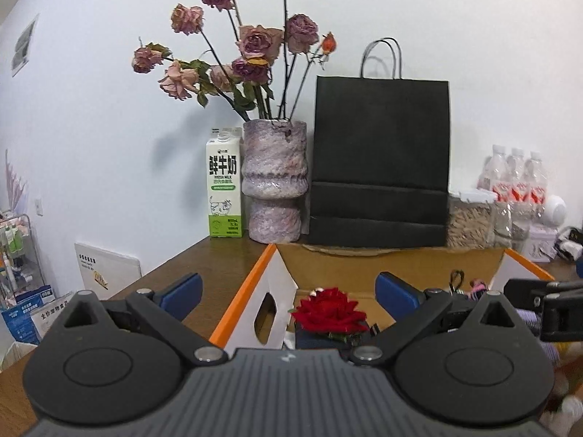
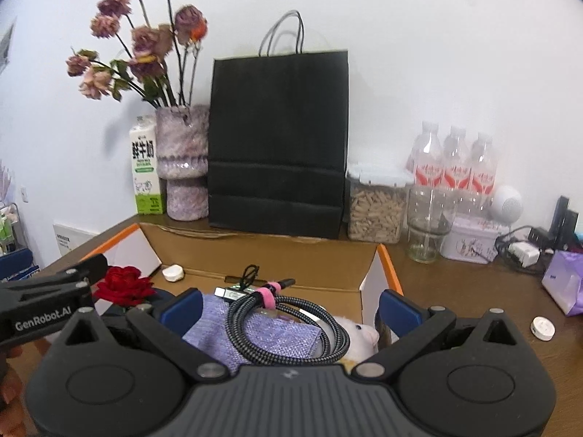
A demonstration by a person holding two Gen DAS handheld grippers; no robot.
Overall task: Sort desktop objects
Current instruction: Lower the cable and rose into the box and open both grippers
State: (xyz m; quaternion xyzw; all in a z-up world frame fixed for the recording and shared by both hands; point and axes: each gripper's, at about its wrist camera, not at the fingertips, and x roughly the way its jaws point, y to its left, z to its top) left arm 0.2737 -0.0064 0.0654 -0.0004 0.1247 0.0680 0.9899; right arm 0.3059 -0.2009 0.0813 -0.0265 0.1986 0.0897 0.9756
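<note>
An open cardboard box (image 2: 262,255) with orange-edged flaps sits on the wooden desk. Inside it lie a red rose (image 1: 329,311) (image 2: 124,286), a coiled braided cable (image 2: 284,320) with a pink strap, a purple cloth (image 2: 255,338), a white plush toy (image 2: 359,333) and a white earbud case (image 2: 173,273). My left gripper (image 1: 289,291) hangs open over the box's left side, with the rose just ahead between its blue pads. Over the cable and cloth my right gripper (image 2: 290,309) is open and holds nothing. Each gripper shows at the edge of the other's view.
Along the wall stand a milk carton (image 1: 224,185), a vase of dried roses (image 1: 275,182), a black paper bag (image 1: 380,160), a jar of grain (image 2: 377,207), water bottles (image 2: 455,167) and a glass (image 2: 426,236). On the desk to the right lie a tin (image 2: 470,240), a purple tissue pack (image 2: 563,284) and a small white disc (image 2: 543,327).
</note>
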